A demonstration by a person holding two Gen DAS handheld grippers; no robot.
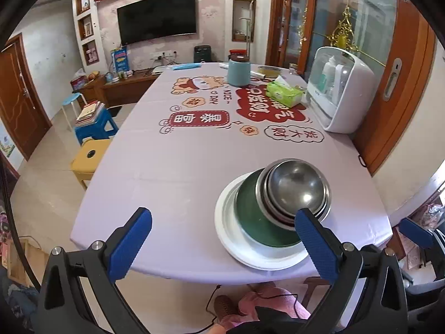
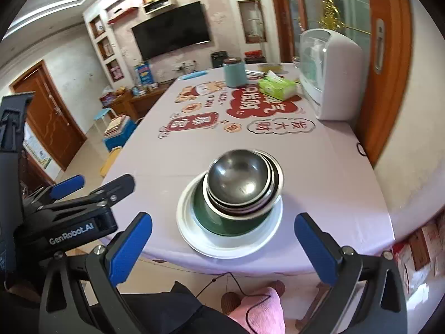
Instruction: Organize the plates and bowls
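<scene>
Leaning slightly, perhaps: steel bowls [image 2: 242, 183] mouth-up on plate [image 2: 222, 239]; both grippers spread wide, empty.

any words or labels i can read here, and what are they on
"GenRobot.AI": on the left tongs' black body, seen from the right wrist.
"NICE~" and "DAY": upside down on the tablecloth.
Large Chinese characters on the tablecloth: upside down, not transcribed.
Tissue pack, blue box: print too small.

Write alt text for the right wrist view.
A stack of steel bowls sits tilted on a green bowl in a white plate, near the table edge. The right tool is open and empty before it; the left tool is alongside.
</scene>
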